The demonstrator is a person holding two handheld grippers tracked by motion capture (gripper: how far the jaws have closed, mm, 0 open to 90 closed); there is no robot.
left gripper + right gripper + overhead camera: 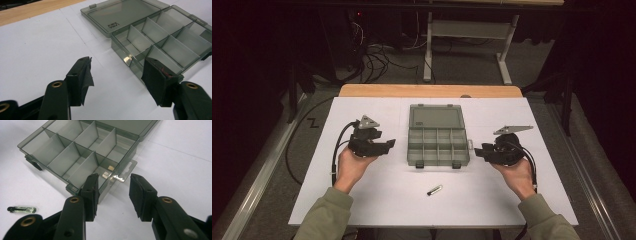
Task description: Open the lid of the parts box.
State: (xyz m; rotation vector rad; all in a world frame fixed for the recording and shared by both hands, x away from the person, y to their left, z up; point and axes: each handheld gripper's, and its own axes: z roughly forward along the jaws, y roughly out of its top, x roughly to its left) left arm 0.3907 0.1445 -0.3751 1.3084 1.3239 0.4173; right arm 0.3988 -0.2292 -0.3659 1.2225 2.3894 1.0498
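A smoky clear compartment box [438,146] lies in the middle of the white table top [377,195], its lid [435,116] folded back flat on the far side. The compartments [160,42] look empty. My left gripper [388,145] hovers just left of the box, open, with nothing between its jaws [117,62]. At the box's right side my right gripper [479,150] is open too, its jaws [114,177] on either side of the box's near corner and side tab [125,171], not touching them. A small glass vial [434,190] with a dark cap lies in front of the box [22,209].
The white sheet ends at a wooden table edge [427,90] beyond the box. Cables [337,145] trail from both grippers over the table sides. A desk frame [472,35] and loose wires [377,60] sit on the floor behind.
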